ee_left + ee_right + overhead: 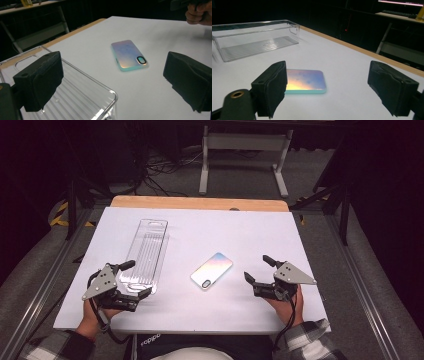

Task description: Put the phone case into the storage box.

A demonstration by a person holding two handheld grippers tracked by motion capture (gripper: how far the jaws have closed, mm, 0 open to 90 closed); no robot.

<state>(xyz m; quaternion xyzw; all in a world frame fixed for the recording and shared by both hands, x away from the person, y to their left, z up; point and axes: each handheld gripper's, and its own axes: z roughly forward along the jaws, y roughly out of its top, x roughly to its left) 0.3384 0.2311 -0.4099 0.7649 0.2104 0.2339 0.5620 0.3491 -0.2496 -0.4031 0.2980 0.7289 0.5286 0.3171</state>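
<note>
On the white table (180, 310) the flat iridescent phone case (212, 270) lies between both open, empty claws, left (136, 279) and right (257, 270), beside the clear plastic bin (145, 254); I think a shallow grasp could slide it away.

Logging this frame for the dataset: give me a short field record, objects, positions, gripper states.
surface: white table
phone case: iridescent, flat, mid-table, untouched
clear bin: empty, left of the phone case
left hand-held gripper: open, at the bin's near end, one jaw over the bin
right hand-held gripper: open, right of the phone case, pointed at it
held: nothing
</note>
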